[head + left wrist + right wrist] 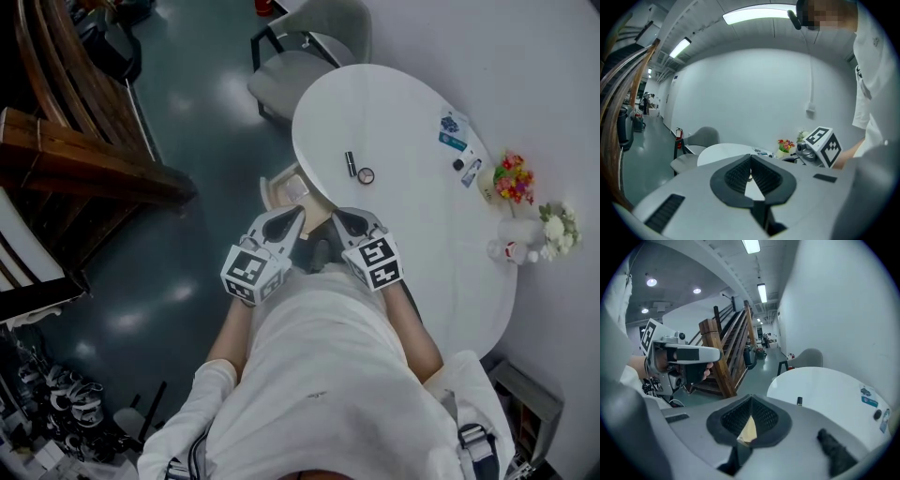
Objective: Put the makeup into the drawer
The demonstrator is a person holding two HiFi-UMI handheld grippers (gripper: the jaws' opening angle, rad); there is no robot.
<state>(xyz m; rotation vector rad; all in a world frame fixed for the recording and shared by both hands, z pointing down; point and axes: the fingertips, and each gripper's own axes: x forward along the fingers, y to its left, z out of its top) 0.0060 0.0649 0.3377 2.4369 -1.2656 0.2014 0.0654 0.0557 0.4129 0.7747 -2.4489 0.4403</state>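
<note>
The white oval surface (412,234) filled the right half of the head view. My two forearms reached forward from my white sleeves, side by side, to its near edge at the middle of the frame. The left gripper (294,216) and the right gripper (340,217) both pointed up-frame and slightly downward, close together but apart. Each had its fingers pressed together with nothing between them. Just ahead of their tips, a pale drawer (281,185) stood open below the surface's edge. The makeup lay on the surface beyond the drawer, above the right gripper: a small dark tube (350,163) lying flat, with a round compact (366,175) just beside it.
</note>
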